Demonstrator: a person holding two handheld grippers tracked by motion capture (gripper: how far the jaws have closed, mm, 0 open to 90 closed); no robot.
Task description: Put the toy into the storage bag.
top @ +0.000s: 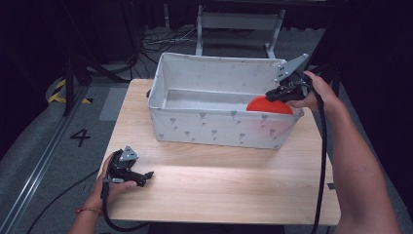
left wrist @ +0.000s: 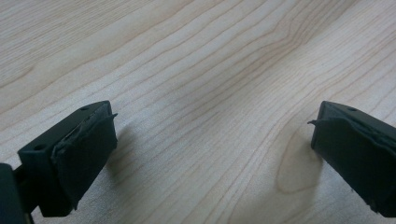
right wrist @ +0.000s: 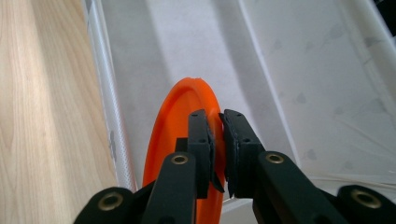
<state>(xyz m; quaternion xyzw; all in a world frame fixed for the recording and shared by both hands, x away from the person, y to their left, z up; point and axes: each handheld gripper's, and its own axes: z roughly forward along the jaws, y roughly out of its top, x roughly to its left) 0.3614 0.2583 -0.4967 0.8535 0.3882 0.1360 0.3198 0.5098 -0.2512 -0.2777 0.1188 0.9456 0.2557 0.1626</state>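
Observation:
An orange plate [top: 269, 105] hangs on edge inside the right end of a white fabric bin [top: 214, 127], partly below the bin's rim. My right gripper [top: 273, 94] is shut on the plate's rim. In the right gripper view the two black jaws pinch the orange plate [right wrist: 180, 121] at my right gripper [right wrist: 217, 116], above the bin's pale floor [right wrist: 196, 42]. My left gripper [top: 146, 175] rests low over the wooden table [top: 219, 190] near its front left corner. Its jaws stand wide apart in the left gripper view, my left gripper [left wrist: 212, 133] open with only bare wood between them.
The bin stands across the back half of the table, its near wall facing me. A black cable [top: 322, 161] trails from the right gripper along the forearm. Beyond the table lie grey floor, loose cables and a metal frame [top: 238, 24].

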